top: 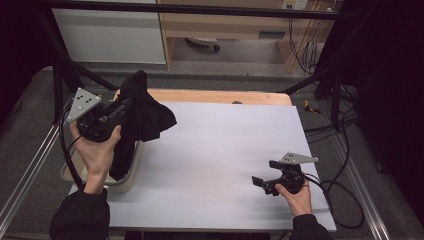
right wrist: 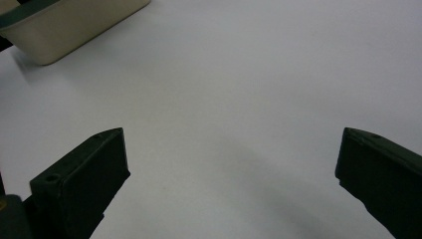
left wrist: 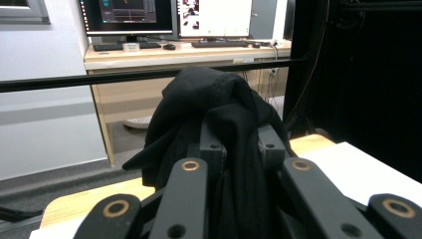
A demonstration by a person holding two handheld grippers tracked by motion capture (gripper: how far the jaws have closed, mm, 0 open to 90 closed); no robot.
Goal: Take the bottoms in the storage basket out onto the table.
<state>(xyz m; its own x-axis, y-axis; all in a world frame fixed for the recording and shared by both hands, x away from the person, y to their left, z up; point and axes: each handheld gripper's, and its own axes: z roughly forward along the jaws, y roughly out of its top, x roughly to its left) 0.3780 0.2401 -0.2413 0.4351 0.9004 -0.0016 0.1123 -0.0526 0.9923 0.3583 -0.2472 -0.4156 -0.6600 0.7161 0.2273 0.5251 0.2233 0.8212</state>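
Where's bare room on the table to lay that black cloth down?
The white table surface is bare from the beige bin across to the right gripper. It is crowded at the left edge: the black cloth, clamped in the left gripper, hangs into the bin.

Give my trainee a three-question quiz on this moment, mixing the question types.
1. True or false: the right gripper is clamped on the black cloth.
2. Which gripper holds the cloth up: A left, B right?
3. What does the cloth's lower end hang into?

Key
1. False: its jaws stand wide apart over the bare white table.
2. A, the left gripper, shut on it.
3. The beige bin at the table's left edge.
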